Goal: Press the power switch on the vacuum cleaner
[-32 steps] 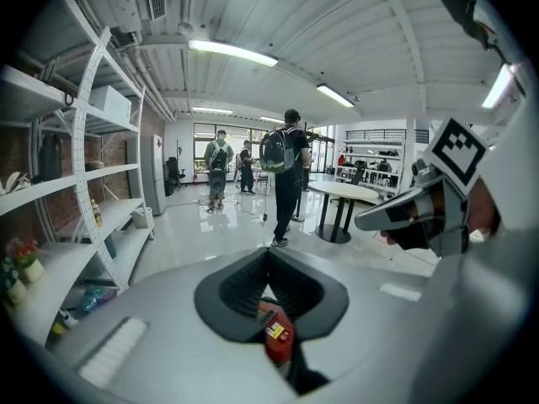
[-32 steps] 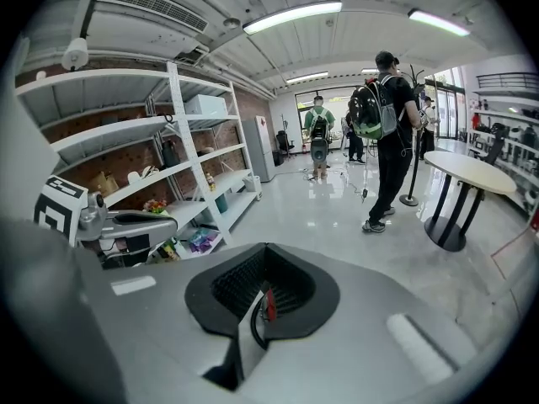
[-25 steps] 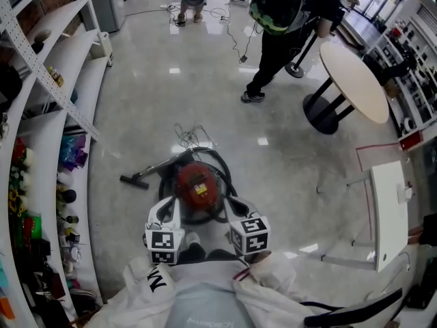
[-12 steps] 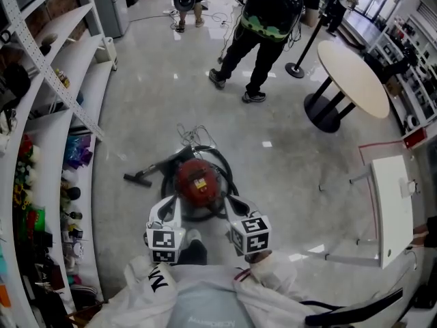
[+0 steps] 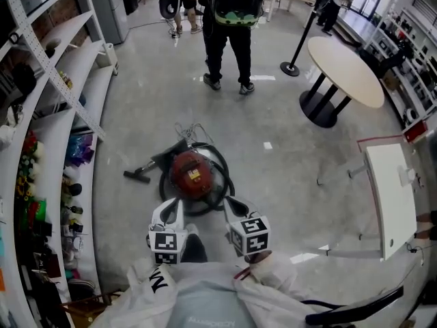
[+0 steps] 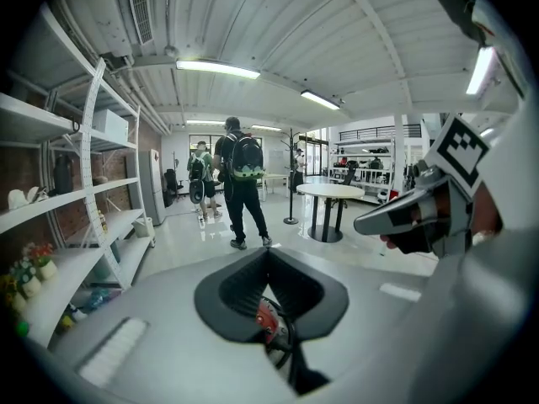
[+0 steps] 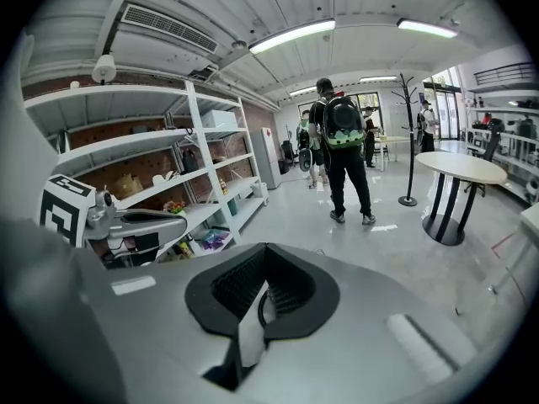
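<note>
Head view: vacuum cleaner [image 5: 193, 173] on floor, red round body, just far of both grippers; black hose [image 5: 223, 180] loops round it; floor nozzle [image 5: 135, 178] to its left
Left gripper [image 5: 171, 209]: jaws together, nothing held; tips hang over near-left edge of the body, not touching
Right gripper [image 5: 231, 203]: jaws together, empty; over near-right side by the hose
Left gripper view: red body [image 6: 267, 320] shows through the gap below the closed tips
Switch: can't pick it out on the top; too small
Stage: approach; press not yet made
How to do it well: keep one gripper closed as a blunt poker; come straight down on the switch; avoid the hose; push short and firm so the body doesn't roll
Risk: person with backpack [image 5: 229, 19] stands well beyond, far side; no conflict
</note>
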